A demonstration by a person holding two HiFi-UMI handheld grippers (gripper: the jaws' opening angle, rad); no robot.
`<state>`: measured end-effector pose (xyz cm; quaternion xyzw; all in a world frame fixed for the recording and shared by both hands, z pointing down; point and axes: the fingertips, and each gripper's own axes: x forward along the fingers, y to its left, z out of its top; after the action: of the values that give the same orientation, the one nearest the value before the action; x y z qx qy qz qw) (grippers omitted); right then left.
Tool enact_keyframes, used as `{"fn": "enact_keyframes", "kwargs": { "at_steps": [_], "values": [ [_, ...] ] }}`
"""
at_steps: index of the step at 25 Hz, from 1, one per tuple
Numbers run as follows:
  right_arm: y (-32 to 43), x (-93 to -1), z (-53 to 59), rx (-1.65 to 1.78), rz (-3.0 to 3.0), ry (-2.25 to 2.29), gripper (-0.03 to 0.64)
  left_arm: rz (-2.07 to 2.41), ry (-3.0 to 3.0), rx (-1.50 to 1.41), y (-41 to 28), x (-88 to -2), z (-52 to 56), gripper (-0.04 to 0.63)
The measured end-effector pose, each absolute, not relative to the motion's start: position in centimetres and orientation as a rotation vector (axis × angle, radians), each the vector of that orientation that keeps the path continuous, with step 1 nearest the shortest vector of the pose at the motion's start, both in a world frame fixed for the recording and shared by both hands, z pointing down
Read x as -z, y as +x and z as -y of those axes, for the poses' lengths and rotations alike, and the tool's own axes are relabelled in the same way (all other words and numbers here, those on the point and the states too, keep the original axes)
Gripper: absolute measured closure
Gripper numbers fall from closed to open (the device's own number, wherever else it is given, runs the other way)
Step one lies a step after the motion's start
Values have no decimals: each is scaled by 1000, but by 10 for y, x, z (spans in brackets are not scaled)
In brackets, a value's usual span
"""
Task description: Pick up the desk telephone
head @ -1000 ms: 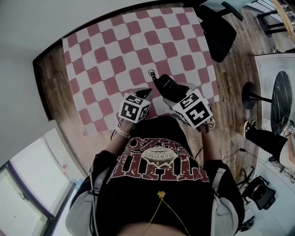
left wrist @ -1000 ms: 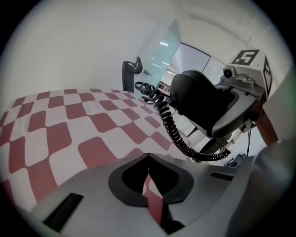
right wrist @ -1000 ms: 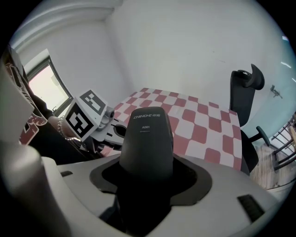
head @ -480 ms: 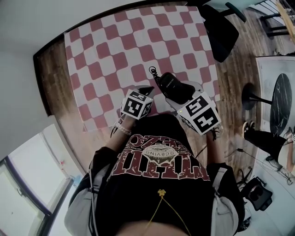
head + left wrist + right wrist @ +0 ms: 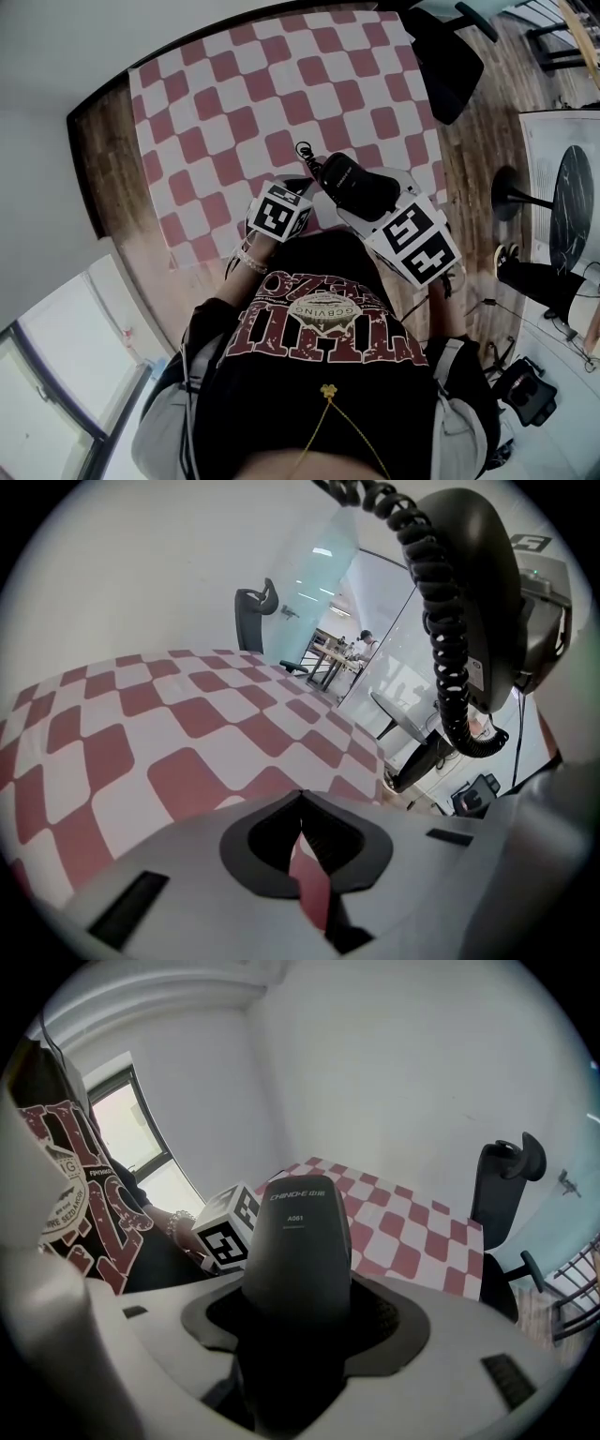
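Your right claw pinches the black plastic desk telephone handset, printed "CHINO-E" and "A061", held up over the near edge of the red-and-white chequered tabletop. Its black coiled cord shows at its 10 o'clock. At 9 o'clock, your left claw is pressed together on nothing.

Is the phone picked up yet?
Mostly done. The right gripper is shut on the phone, which looks lifted off the checked table, its cord dangling. The left gripper is shut and empty. Only holding it up is left.
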<state>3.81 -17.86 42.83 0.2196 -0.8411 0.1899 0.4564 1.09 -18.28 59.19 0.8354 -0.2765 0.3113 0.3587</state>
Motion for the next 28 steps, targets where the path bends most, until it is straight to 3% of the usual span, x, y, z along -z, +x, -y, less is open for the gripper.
{"fn": "enact_keyframes", "kwargs": {
  "at_steps": [28],
  "values": [
    [46, -435, 171, -426, 2039, 533, 334, 707, 2151, -813, 12, -594, 179, 588]
  ]
}}
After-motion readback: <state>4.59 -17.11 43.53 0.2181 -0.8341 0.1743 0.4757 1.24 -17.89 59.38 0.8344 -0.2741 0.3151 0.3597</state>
